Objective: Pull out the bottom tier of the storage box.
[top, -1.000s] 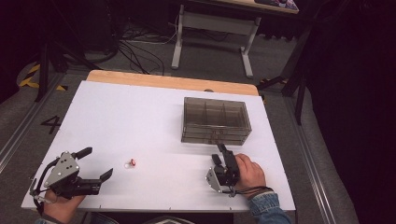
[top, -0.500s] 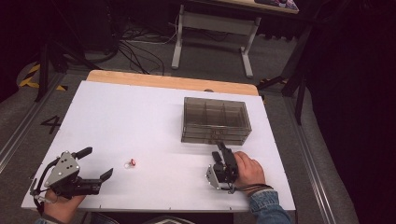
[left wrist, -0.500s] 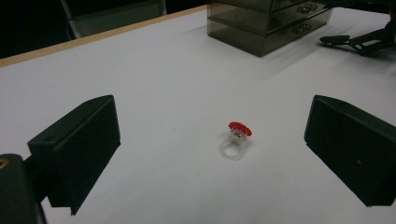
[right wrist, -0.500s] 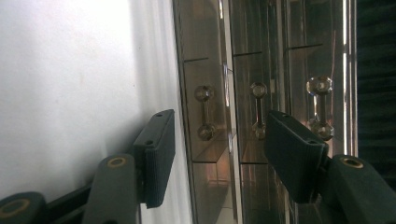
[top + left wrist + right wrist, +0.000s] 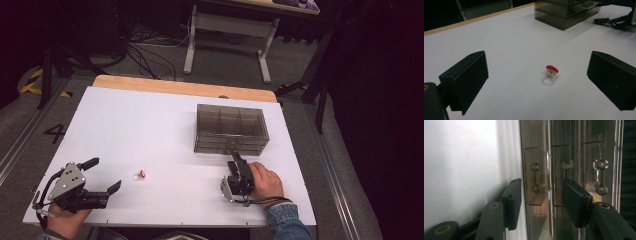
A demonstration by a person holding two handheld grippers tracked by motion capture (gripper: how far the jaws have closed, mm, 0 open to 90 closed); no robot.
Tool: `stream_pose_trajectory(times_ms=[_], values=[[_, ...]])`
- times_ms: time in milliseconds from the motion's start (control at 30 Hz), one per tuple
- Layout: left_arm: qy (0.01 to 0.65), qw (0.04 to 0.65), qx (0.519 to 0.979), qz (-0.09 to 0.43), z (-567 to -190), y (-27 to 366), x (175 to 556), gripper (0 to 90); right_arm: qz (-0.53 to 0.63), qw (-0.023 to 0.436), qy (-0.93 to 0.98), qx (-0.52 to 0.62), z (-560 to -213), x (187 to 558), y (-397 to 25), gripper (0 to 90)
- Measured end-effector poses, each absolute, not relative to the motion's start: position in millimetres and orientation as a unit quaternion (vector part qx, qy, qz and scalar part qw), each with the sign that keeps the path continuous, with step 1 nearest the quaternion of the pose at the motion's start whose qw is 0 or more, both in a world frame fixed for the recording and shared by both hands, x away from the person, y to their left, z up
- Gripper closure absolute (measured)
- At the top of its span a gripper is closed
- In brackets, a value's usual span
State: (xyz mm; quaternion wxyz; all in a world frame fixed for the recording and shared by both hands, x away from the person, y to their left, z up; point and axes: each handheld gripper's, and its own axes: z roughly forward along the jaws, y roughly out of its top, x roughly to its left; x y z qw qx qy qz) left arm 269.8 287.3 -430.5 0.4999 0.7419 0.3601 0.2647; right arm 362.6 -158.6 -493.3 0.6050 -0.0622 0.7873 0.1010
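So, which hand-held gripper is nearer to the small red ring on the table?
Left. The left hand-held gripper faces the ring, jaws open. The right hand-held gripper is at the drawer box.

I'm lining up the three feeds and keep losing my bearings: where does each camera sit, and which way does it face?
High view: above the person's side, looking forward and down on the table; both hands show, with the left gripper and right gripper.
Left gripper view: low on the left gripper, facing across the table at the ring between its open jaws.
Right gripper view: on the right gripper, turned sideways, close to the drawer box and its handles.
Shared: the drawer box is in all three; the ring in two.
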Motion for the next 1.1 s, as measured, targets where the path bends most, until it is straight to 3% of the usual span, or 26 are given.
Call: stream_pose_trajectory(times_ms=[1100], values=[[0.358, 0.499, 0.743, 0.266, -430.6, 287.3, 270.5, 4.1, 0.064, 0.604, 0.792, -0.061, -500.4, 378.1, -154.3, 68.6]])
